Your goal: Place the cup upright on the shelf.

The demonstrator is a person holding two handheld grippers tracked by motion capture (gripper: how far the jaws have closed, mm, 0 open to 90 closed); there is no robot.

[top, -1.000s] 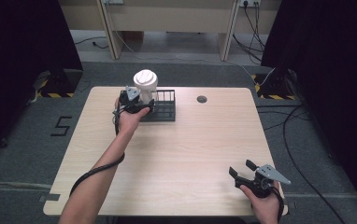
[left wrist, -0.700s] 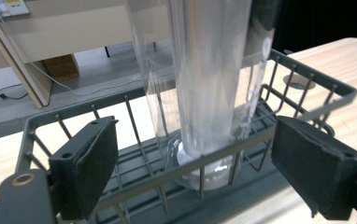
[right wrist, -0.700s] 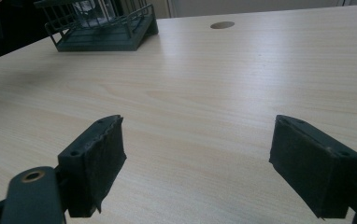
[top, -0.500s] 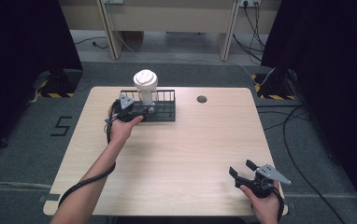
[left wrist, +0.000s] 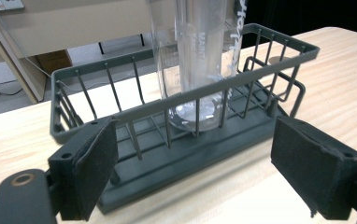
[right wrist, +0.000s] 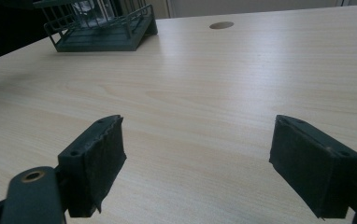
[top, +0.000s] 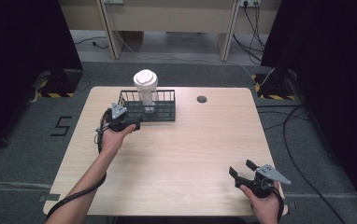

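There's the tall clear plastic tumbler with the white lid (top: 146,88), standing upright inside the dark wire rack (top: 167,115) at the table's far left side, its long axis straight up. Just in front of the rack hangs the left gripper (top: 132,125), jaws spread wide and empty, tumbler dead ahead between them beyond the wire wall. The right gripper (top: 241,171), also agape and holding nothing, sits well apart at the near right edge of the pale wooden table (top: 190,149). Left hand is clearly nearer.

a clear bottle (top: 146,91) with a white lid stands upright in a dark wire basket (top: 167,113). the left gripper (top: 131,124) sits just beside it. the right gripper (top: 243,171) hangs near the table (top: 190,144) corner.
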